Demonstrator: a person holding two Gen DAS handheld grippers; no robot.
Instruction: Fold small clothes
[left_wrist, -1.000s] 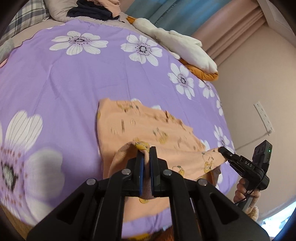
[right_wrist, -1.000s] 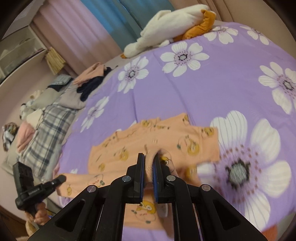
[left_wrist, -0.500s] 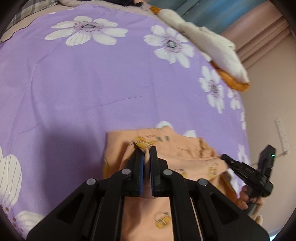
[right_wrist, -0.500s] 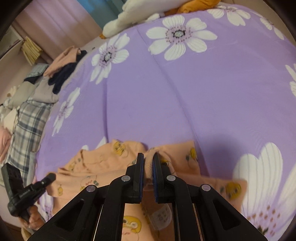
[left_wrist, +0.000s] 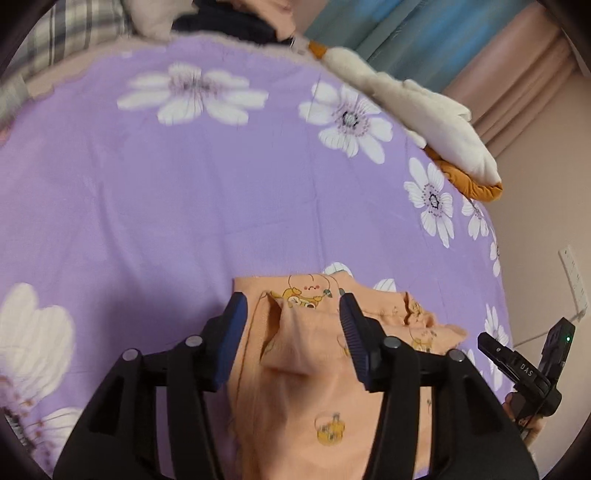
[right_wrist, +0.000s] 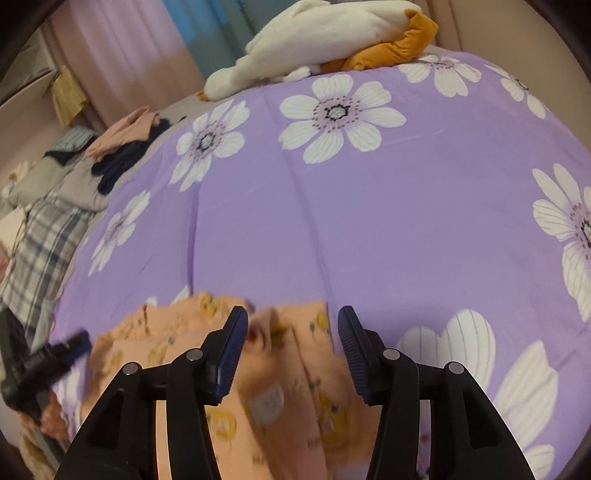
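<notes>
A small peach garment with yellow bear prints (left_wrist: 317, 387) lies folded over on the purple flowered bedspread (left_wrist: 184, 206). My left gripper (left_wrist: 291, 317) is open, its fingers on either side of the garment's raised fold, holding nothing. My right gripper (right_wrist: 290, 325) is open too, just over the garment's far edge (right_wrist: 280, 369). The right gripper also shows in the left wrist view (left_wrist: 517, 365) at the lower right. The left gripper shows blurred in the right wrist view (right_wrist: 44, 362) at the lower left.
A white and orange plush toy (left_wrist: 436, 122) lies at the bed's far edge by the curtains. A pile of dark and peach clothes (right_wrist: 122, 147) and a plaid pillow (right_wrist: 37, 251) lie at the bed's head. A wall socket (left_wrist: 572, 277) is on the right.
Both grippers were shut on the garment's edge and carried it forward, folding it over. Now both have opened and let the cloth drop onto the garment.
</notes>
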